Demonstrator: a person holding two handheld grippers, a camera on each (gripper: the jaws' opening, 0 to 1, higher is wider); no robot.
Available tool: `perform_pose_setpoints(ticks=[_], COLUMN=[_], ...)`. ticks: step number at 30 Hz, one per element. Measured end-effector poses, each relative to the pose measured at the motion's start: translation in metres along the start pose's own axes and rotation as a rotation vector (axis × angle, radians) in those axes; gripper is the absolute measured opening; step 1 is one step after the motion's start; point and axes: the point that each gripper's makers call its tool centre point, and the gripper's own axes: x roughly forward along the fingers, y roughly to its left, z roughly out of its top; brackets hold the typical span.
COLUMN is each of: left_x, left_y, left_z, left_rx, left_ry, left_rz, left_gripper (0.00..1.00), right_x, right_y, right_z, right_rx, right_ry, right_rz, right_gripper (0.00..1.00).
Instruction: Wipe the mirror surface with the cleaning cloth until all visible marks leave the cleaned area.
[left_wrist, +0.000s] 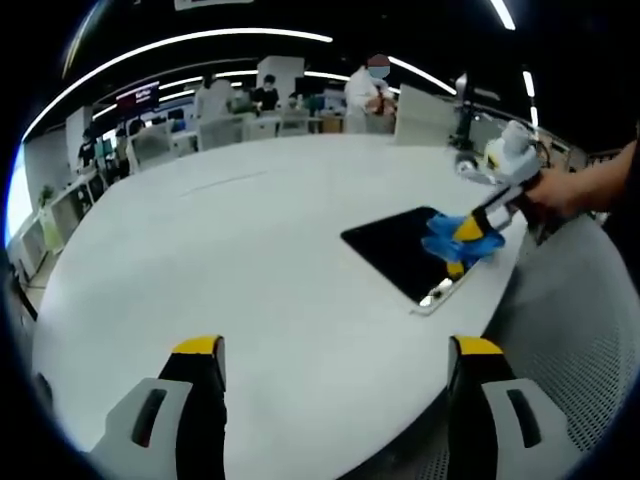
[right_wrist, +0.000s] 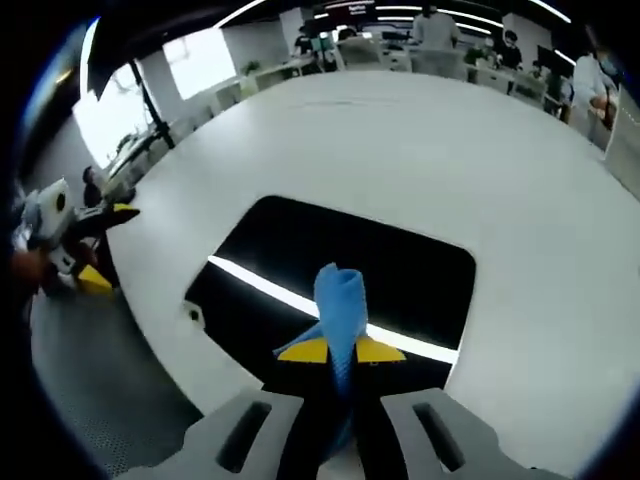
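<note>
Right, your right gripper (right_wrist: 340, 352) has its yellow-tipped jaws pinched on the bunched blue cleaning cloth (right_wrist: 338, 300); the fold stands up over the near part of the dark rectangular mirror (right_wrist: 400, 262), so the fabric, not the jaw tips, should meet the glass; whether it touches yet, cannot tell. That mirror lies flat near the edge of the big white oval table (right_wrist: 430, 150); a bright ceiling-light streak crosses it, and no marks can be made out at this size. Your left gripper (left_wrist: 338, 362) hangs well off to the mirror's left over bare tabletop, jaws spread and holding nothing; probably parked there to keep the mirror and cloth in view.
</note>
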Motion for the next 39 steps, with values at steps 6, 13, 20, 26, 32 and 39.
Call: perform_pose_setpoints(ticks=[6, 13, 20, 26, 32, 39], left_x=[0.000, 0.000, 0.001, 0.000, 0.000, 0.000], left_y=[-0.001, -0.002, -0.001, 0.000, 0.001, 0.000], left_z=[-0.001, -0.001, -0.002, -0.001, -0.001, 0.000], left_rx=[0.002, 0.010, 0.010, 0.010, 0.007, 0.008], left_ry=[0.004, 0.011, 0.013, 0.011, 0.006, 0.005], left_rz=[-0.003, -0.007, -0.005, -0.002, 0.003, 0.002], left_gripper=[0.91, 0.91, 0.91, 0.91, 0.92, 0.92], right_x=[-0.004, -0.009, -0.008, -0.008, -0.009, -0.016], right_y=[0.007, 0.017, 0.017, 0.018, 0.012, -0.005], right_z=[-0.009, -0.019, -0.018, -0.017, -0.018, -0.024], right_rx=[0.028, 0.221, 0.148, 0.076, 0.070, 0.082], right_ry=[0.049, 0.110, 0.098, 0.099, 0.104, 0.113], right_rz=[0.029, 0.118, 0.097, 0.082, 0.065, 0.042], right_gripper=[0.02, 0.02, 0.02, 0.02, 0.02, 0.02])
